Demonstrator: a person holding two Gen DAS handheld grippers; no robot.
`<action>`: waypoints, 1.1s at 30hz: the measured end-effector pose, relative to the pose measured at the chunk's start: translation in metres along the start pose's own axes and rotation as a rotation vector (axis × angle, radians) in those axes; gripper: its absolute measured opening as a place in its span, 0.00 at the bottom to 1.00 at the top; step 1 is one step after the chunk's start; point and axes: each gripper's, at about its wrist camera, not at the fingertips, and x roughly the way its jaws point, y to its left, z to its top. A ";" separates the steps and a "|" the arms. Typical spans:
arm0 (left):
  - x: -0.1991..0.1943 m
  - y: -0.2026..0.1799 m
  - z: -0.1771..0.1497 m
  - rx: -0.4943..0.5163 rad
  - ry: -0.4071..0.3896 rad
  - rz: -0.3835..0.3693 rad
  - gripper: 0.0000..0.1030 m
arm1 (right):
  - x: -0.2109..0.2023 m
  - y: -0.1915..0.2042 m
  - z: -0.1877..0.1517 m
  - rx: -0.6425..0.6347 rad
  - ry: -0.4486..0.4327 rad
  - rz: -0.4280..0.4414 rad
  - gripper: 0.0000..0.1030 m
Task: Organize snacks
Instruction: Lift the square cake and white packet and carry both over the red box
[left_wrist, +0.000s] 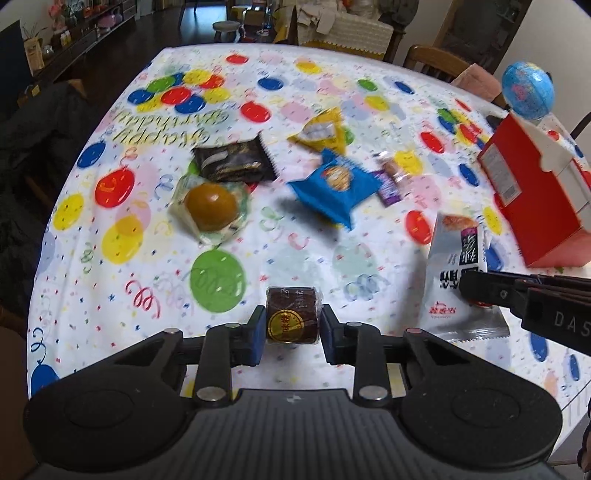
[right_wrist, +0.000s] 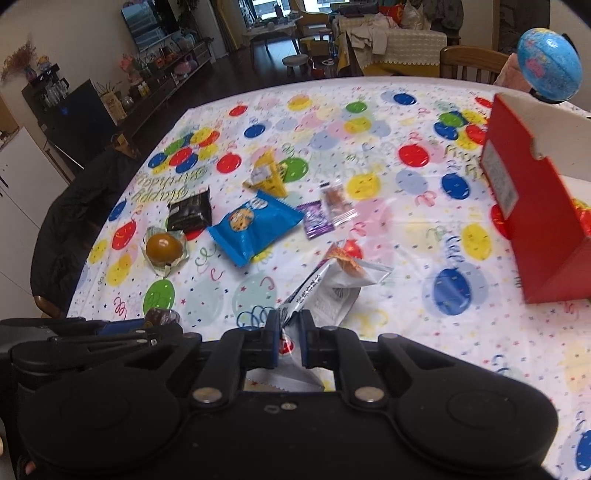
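While both tongs are closed on snacks, the right tongs (right_wrist: 289, 334), pinching the silver-white foil snack packet (right_wrist: 325, 291), are nearer the open red cardboard box (right_wrist: 535, 236), which stands on the tabletop (right_wrist: 406, 325) to their right; the left tongs (left_wrist: 292, 328) clamp the small brown round wrapped cake (left_wrist: 291, 314), farther from this box.

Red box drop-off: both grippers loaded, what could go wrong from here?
1. The right gripper pinches the silver packet only at its bottom edge; the bag hangs free and could slip or swing.
2. The left gripper holds the small brown cake roll by its soft sides; squeezing may deform it.
3. The red box has a narrow open top, so the floppy packet might catch its rim.
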 end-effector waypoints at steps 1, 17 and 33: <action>-0.003 -0.004 0.002 0.004 -0.006 -0.003 0.28 | -0.005 -0.004 0.001 0.002 -0.005 0.003 0.08; -0.040 -0.105 0.043 0.119 -0.090 -0.092 0.28 | -0.082 -0.079 0.025 0.042 -0.138 0.017 0.06; -0.039 -0.249 0.095 0.267 -0.157 -0.154 0.28 | -0.140 -0.190 0.059 0.084 -0.273 -0.064 0.06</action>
